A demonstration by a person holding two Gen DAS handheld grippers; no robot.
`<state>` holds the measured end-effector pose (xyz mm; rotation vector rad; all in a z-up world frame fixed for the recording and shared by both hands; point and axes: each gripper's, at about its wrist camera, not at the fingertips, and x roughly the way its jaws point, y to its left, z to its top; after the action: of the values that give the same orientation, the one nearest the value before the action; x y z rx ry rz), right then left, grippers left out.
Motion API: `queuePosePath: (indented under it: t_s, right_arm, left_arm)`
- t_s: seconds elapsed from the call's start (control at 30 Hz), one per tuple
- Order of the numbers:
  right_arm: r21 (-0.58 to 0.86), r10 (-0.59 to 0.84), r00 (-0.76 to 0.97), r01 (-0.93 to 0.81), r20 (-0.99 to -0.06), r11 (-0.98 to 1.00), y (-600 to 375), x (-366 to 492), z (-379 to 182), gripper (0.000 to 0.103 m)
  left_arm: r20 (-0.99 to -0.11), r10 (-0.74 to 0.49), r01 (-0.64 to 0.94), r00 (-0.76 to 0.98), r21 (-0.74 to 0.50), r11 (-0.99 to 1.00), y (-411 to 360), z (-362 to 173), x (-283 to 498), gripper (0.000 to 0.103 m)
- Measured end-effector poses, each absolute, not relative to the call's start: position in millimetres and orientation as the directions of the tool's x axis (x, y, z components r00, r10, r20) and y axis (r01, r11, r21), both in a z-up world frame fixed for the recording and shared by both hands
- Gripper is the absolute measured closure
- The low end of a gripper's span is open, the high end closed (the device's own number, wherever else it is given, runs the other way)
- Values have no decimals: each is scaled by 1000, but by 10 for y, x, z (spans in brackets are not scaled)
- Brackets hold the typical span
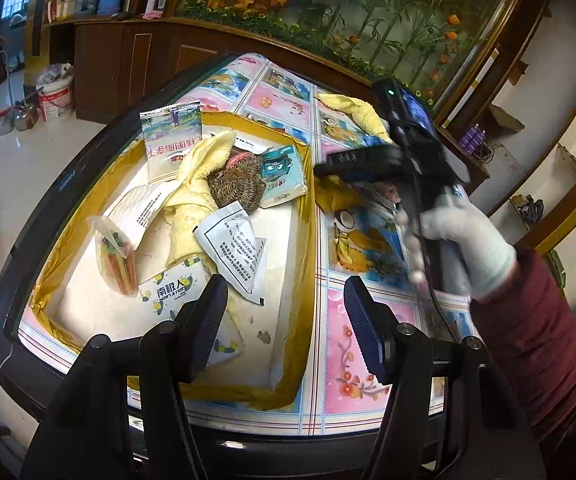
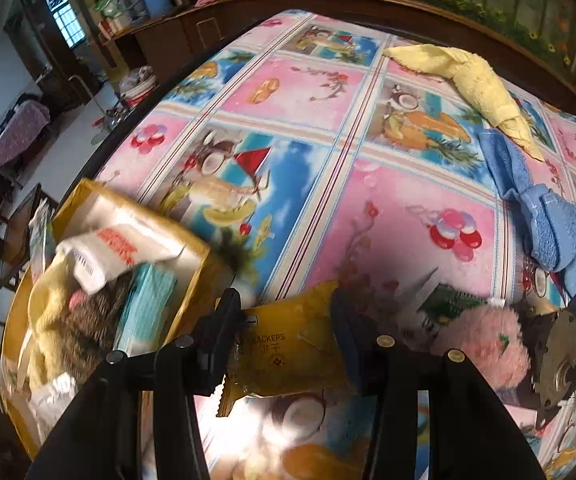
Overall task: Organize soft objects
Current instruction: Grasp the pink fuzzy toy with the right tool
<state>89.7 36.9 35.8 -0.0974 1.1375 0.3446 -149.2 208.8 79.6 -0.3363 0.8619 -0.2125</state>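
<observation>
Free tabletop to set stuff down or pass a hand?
Bare: the tablecloth stretch between the gold box and blue towel, under the yellow towel. Crowded: inside the box, and around the pink plush.

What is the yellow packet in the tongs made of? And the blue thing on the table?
The yellow packet looks like thin shiny plastic film: it crinkles, glints, and has a zigzag sealed edge. The blue thing looks like a soft terry cloth towel, fuzzy, matte and folded.

White knit glove (image 1: 467,244), dark red ribbed sleeve (image 1: 535,344), black jaws with blue ridged pads (image 1: 363,332)
</observation>
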Motion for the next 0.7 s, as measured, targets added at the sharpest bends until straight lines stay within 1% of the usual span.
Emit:
queuePosePath:
  t_s: [0.07, 0.13, 0.17, 0.2, 0.23, 0.3, 0.33, 0.4, 0.5, 0.6, 0.67, 0.7]
  right_arm:
    - [97, 229, 315, -385, -921, 918, 366, 675, 363, 57]
    - [136, 266, 240, -447, -934, 884, 356, 505, 410, 58]
    - [159, 295, 241, -458, -924, 874, 321, 464, 484, 58]
    - [164, 317, 284, -455, -905, 875, 235, 443, 637, 57]
    - [122, 295, 350, -440, -889, 890, 175, 452, 769, 56]
    - [-58, 156, 506, -382, -849, 922, 80, 505, 1003, 46]
    - [-113, 106, 538, -359, -836, 927, 50, 566, 1047, 38]
    - [-158, 45, 528, -333, -848, 930, 17, 733, 995, 37]
    - [-198, -29, 479, -306, -878, 931, -8, 988, 799, 37]
    - [-202, -76, 411, -272, -909, 941, -81, 1141, 588, 37]
    - [-184, -71, 371, -278, -926, 943, -84, 1124, 479, 39]
    - [-144, -39, 337, -292, -941, 946, -84, 1077, 460, 40]
  left_arm:
    - [-701, -328, 52, 633, -384, 922, 2092, 769, -1480, 42]
    - [-700, -340, 58, 628, -394, 917, 2082, 743, -1473, 42]
    - [-699, -345, 59, 626, -399, 915, 2082, 735, -1469, 42]
    - [-699, -348, 60, 625, -401, 914, 2077, 727, -1469, 42]
    - [-699, -351, 62, 623, -403, 913, 2067, 722, -1465, 42]
    - [-698, -359, 70, 619, -406, 911, 2044, 728, -1475, 42]
    - [-695, -363, 77, 620, -407, 910, 2032, 741, -1479, 42]
    - [-688, -374, 99, 622, -405, 909, 1997, 788, -1497, 42]
    - [-675, -387, 108, 628, -418, 902, 1975, 844, -1502, 42]
    - [-675, -395, 132, 624, -407, 904, 1890, 879, -1493, 42]
    - [-672, -401, 152, 623, -399, 904, 1835, 901, -1506, 42]
    - [-672, -402, 160, 622, -394, 905, 1816, 911, -1507, 42]
